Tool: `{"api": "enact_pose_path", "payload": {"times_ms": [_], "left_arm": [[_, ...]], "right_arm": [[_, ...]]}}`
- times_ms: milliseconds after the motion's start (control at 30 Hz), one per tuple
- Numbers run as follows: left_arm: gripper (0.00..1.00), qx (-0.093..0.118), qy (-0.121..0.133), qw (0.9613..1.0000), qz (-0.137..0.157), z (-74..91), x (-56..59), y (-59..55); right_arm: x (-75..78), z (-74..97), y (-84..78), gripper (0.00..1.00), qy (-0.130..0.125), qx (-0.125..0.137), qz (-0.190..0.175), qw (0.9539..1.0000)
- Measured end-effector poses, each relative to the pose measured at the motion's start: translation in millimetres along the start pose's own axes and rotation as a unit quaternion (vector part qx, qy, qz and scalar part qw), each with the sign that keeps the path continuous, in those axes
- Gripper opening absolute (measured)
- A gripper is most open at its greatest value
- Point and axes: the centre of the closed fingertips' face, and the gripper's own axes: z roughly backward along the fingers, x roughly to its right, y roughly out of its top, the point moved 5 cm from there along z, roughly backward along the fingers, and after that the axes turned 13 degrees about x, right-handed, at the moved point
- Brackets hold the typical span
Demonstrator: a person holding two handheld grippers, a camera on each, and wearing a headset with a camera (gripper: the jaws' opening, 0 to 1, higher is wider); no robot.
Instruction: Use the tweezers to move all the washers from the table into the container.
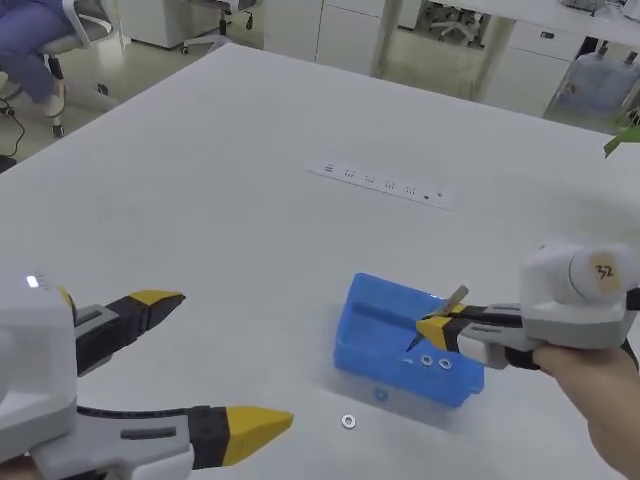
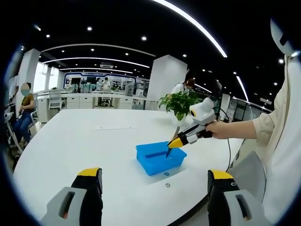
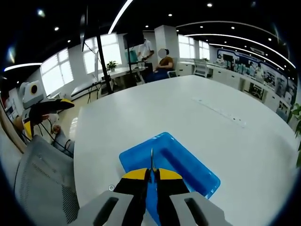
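Washer (image 1: pixel 348 421) just outside container (image 1: pixel 372 362), tweezers (image 1: pixel 456 297) above

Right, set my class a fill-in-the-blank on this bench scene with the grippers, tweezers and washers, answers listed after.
The container is coloured ____.
The left gripper has its jaws standing ____.
The right gripper, not the ____ one, holds the tweezers.
One washer lies on the table, not yet in the ____.
Answers: blue; open; left; container.
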Motion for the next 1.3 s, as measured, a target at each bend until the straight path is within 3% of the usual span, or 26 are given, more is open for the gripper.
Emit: {"api": "enact_pose_path", "payload": {"times_ms": [233,733,1000,1300], "left_arm": [[0.95,-0.001,-0.003,1.0,0.0,-0.6,1.3,-0.7],[0.94,-0.009,-0.014,0.9999,0.001,-6.2,5.1,-2.5],[0.94,-0.012,-0.021,0.9997,-0.001,-8.3,6.8,-2.4],[0.94,-0.014,-0.017,0.9998,0.002,-6.1,4.7,-3.9]], "right_arm": [[-4.2,2.4,2.0,0.03,0.001,0.008,-0.005,1.0],[-30.9,11.3,7.5,0.03,0.006,0.047,-0.008,0.9988],[-36.9,5.8,-19.3,0.03,0.012,0.019,-0.022,0.9995],[-34.5,-6.3,-33.1,0.03,0.018,0.001,-0.024,0.9996]]}}
